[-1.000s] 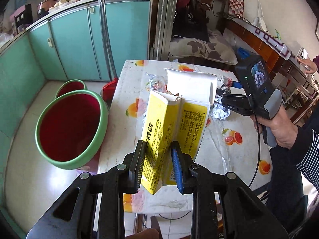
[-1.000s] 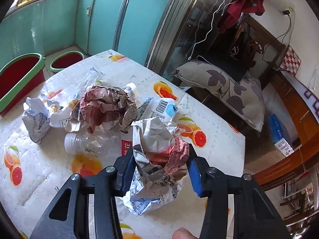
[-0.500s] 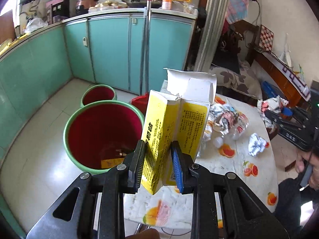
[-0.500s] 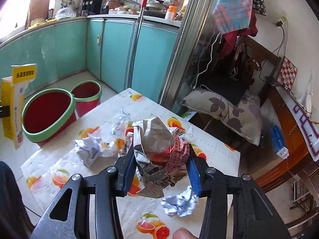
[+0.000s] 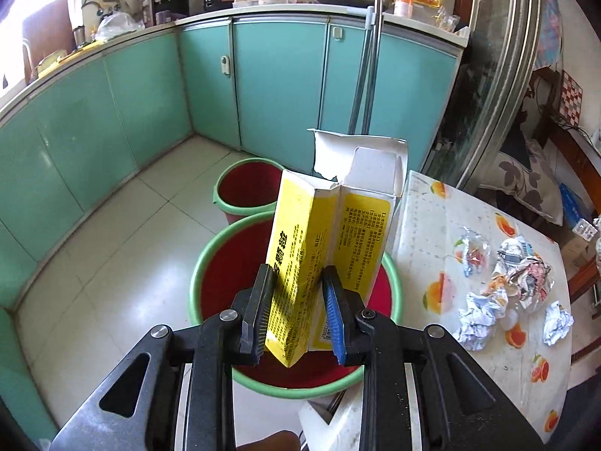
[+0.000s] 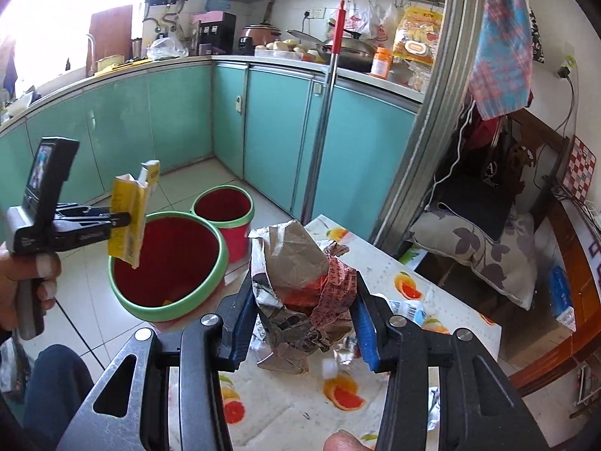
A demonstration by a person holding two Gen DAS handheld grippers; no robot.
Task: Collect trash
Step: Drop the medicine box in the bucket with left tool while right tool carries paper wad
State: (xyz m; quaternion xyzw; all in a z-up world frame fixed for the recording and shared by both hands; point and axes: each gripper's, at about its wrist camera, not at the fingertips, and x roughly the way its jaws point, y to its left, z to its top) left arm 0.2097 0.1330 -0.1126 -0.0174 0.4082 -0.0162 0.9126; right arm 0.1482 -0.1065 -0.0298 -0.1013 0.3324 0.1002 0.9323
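left gripper (image 5: 296, 315) is clamping the yellow box (image 5: 319, 259), holding it upright above the large red bin (image 6: 165, 263) | right gripper (image 6: 300, 323) is gripping a crumpled wrapper (image 6: 300, 289) above the table (image 6: 443, 300) | more crumpled scraps (image 5: 499, 285) are lying on the table

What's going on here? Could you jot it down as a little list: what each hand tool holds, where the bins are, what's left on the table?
left gripper: shut on the yellow carton, held upright over the large bin
right gripper: shut on a crumpled wrapper, above the table
large bin: red inside, green rim, on the floor beside the table
small bin: same colours, behind the large one
left on the table: several crumpled foil and paper scraps
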